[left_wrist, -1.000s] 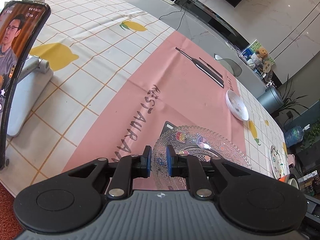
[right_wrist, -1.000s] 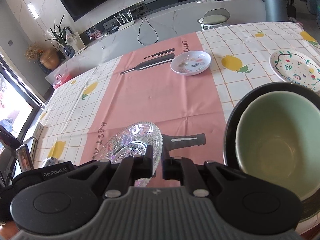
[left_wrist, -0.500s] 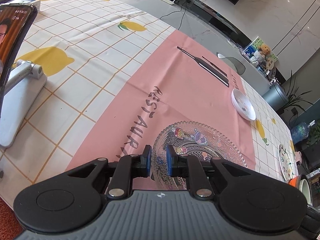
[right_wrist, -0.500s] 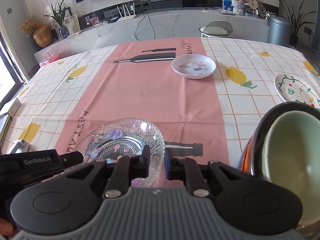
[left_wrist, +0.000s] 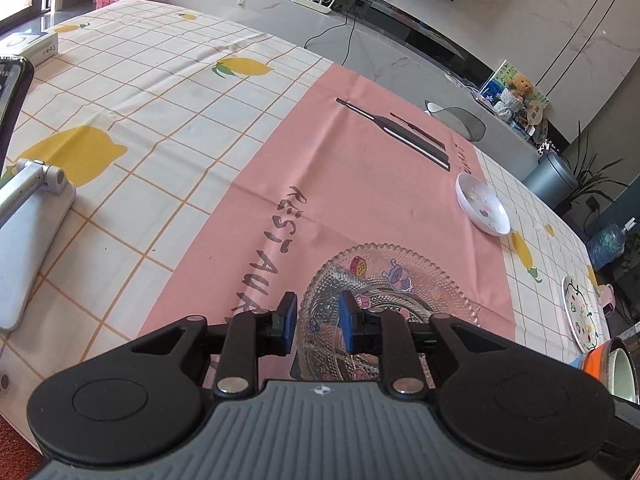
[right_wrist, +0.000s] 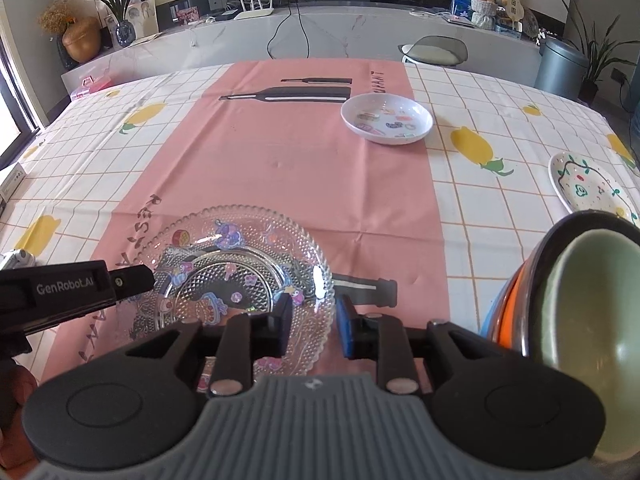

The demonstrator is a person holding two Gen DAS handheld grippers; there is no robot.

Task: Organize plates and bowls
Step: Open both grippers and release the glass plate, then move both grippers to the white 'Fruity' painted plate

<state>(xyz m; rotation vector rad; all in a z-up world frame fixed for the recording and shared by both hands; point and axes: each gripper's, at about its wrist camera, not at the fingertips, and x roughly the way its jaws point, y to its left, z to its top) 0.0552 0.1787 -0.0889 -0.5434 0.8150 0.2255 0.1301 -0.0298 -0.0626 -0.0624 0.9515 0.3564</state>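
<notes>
Left claw and right claw both opening, slightly parted, straddling near rim of clear beaded glass plate; pads off glass, plate flat on bench.

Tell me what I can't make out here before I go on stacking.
- Stacked bowls: cut off by the right wrist view's right edge; the count is unclear.
- Glass plate near rim: hidden behind the left claw, whose jaws are opening around it.
- Patterned plate: partly cut off by the bowls and the frame edge.
- Small white dish: decorations too small to read.
</notes>
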